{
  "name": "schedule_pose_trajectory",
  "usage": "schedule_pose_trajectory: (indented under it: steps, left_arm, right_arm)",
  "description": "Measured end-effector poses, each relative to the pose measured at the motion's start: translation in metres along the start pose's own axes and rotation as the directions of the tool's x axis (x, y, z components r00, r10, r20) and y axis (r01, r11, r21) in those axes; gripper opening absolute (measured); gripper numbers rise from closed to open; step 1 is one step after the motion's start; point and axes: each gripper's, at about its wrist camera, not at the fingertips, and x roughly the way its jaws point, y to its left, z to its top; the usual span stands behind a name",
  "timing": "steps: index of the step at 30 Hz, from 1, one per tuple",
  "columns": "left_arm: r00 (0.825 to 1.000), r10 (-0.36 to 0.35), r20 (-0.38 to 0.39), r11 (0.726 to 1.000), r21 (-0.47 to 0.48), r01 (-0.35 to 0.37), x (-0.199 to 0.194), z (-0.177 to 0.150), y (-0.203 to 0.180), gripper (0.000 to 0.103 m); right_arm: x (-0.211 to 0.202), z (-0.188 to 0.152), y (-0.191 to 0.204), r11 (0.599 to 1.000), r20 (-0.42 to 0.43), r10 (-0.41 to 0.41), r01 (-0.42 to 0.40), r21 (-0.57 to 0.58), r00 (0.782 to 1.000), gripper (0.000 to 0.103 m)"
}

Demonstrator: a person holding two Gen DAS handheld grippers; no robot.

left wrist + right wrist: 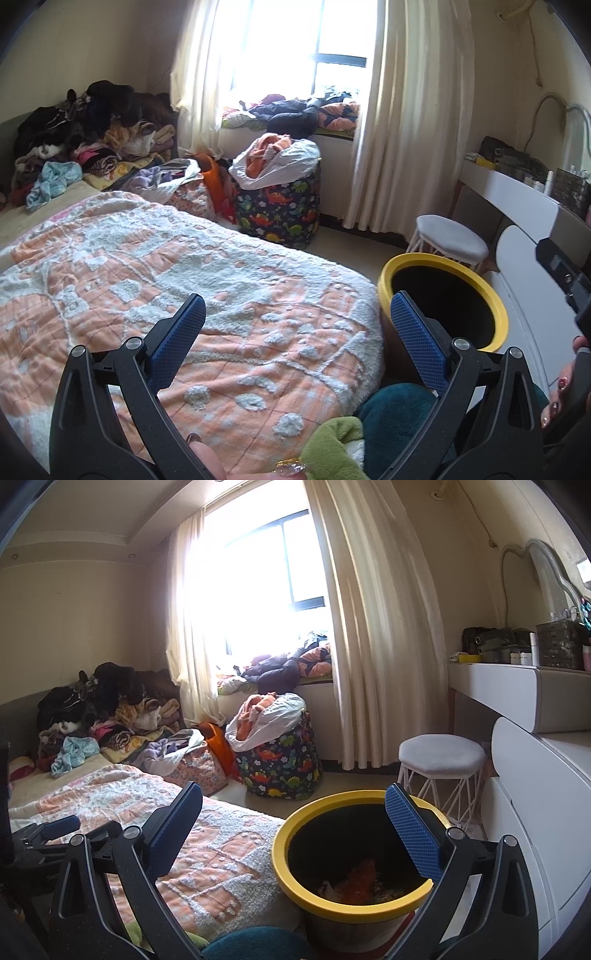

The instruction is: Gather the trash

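Note:
A yellow-rimmed trash bin (334, 910) stands on the floor beside the bed; orange and white trash (356, 884) lies at its bottom. It also shows in the left wrist view (496, 306). My right gripper (293, 812) is open and empty, just above and in front of the bin. My left gripper (297, 317) is open and empty, held over the bed's orange and white blanket (155, 280), left of the bin. The right gripper's body (565, 273) shows at the right edge of the left wrist view.
A dinosaur-print basket (280, 764) full of laundry stands by the window. Piled clothes (107, 716) cover the bed's far end. A white stool (441, 760) and a white dresser (532, 812) stand to the right. A teal cushion (395, 417) lies near me.

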Motion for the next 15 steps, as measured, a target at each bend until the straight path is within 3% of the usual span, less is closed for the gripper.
schedule_pose_trajectory:
  steps: [4, 7, 8, 10, 12, 13, 14, 15]
  left_arm:
    - [0.997, 0.069, -0.026, 0.99, -0.122, -0.071, 0.002, 0.003, 0.041, 0.092]
    - [0.976, 0.199, -0.086, 0.948, -0.234, -0.214, 0.004, 0.001, 0.105, 0.092]
    - [0.954, 0.274, -0.126, 0.915, -0.273, -0.298, 0.005, -0.002, 0.136, 0.092]
    - [0.898, 0.393, -0.198, 0.835, -0.331, -0.439, 0.002, -0.012, 0.193, 0.092]
    - [0.81, 0.508, -0.294, 0.728, -0.356, -0.586, -0.004, -0.028, 0.251, 0.092]
    - [0.749, 0.566, -0.344, 0.655, -0.365, -0.662, -0.01, -0.038, 0.283, 0.092]
    - [0.703, 0.598, -0.384, 0.6, -0.367, -0.711, -0.015, -0.048, 0.307, 0.092]
    - [0.639, 0.631, -0.44, 0.531, -0.355, -0.769, -0.02, -0.061, 0.335, 0.092]
  right_arm:
    - [0.011, 0.009, 0.038, 0.991, -0.034, 0.125, -0.126, -0.039, 0.992, 0.097]
    - [0.031, 0.013, 0.093, 0.957, -0.11, 0.273, -0.282, -0.07, 0.956, 0.097]
    - [0.043, 0.012, 0.124, 0.925, -0.182, 0.351, -0.37, -0.085, 0.919, 0.097]
    - [0.066, 0.0, 0.188, 0.848, -0.341, 0.462, -0.521, -0.102, 0.819, 0.097]
    - [0.085, -0.023, 0.253, 0.767, -0.501, 0.51, -0.634, -0.104, 0.699, 0.097]
    - [0.095, -0.041, 0.292, 0.709, -0.597, 0.52, -0.698, -0.096, 0.61, 0.097]
    - [0.103, -0.063, 0.329, 0.66, -0.675, 0.513, -0.747, -0.085, 0.53, 0.097]
    - [0.11, -0.085, 0.361, 0.621, -0.735, 0.488, -0.779, -0.087, 0.472, 0.097]
